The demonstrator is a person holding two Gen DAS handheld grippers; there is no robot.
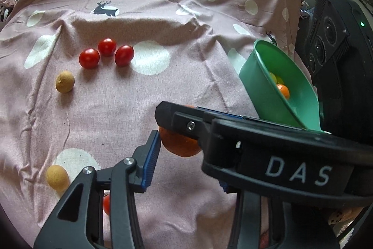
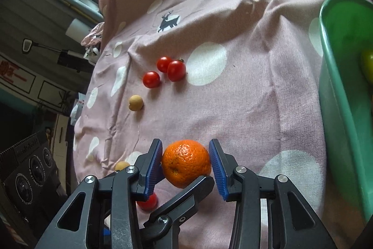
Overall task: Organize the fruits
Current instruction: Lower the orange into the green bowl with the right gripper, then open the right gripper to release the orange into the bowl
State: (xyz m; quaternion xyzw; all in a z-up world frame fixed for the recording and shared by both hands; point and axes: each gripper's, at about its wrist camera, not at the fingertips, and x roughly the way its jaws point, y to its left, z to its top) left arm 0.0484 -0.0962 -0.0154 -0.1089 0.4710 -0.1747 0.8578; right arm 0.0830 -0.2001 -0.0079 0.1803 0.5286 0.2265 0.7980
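Note:
An orange (image 2: 185, 162) sits between the blue pads (image 2: 153, 167) of my right gripper (image 2: 186, 163), which is shut on it just above the pink dotted cloth (image 2: 244, 97). My left gripper (image 1: 184, 144) stands open around the same orange (image 1: 179, 145). Its left pad (image 1: 151, 160) is at the fruit's edge and its other finger is hidden behind the right gripper's black body (image 1: 279, 155). One left finger (image 2: 186, 195) reaches under the orange. A green bowl (image 1: 261, 90) at the right holds a small orange fruit (image 1: 282, 90) and a yellow-green one.
Three cherry tomatoes (image 1: 107, 47) lie in a cluster on the cloth, with a tan longan (image 1: 65, 81) beside them. Another longan (image 1: 57, 177) and a tomato (image 1: 106, 204) lie close to the left fingers. A black speaker (image 1: 331, 39) stands behind the bowl.

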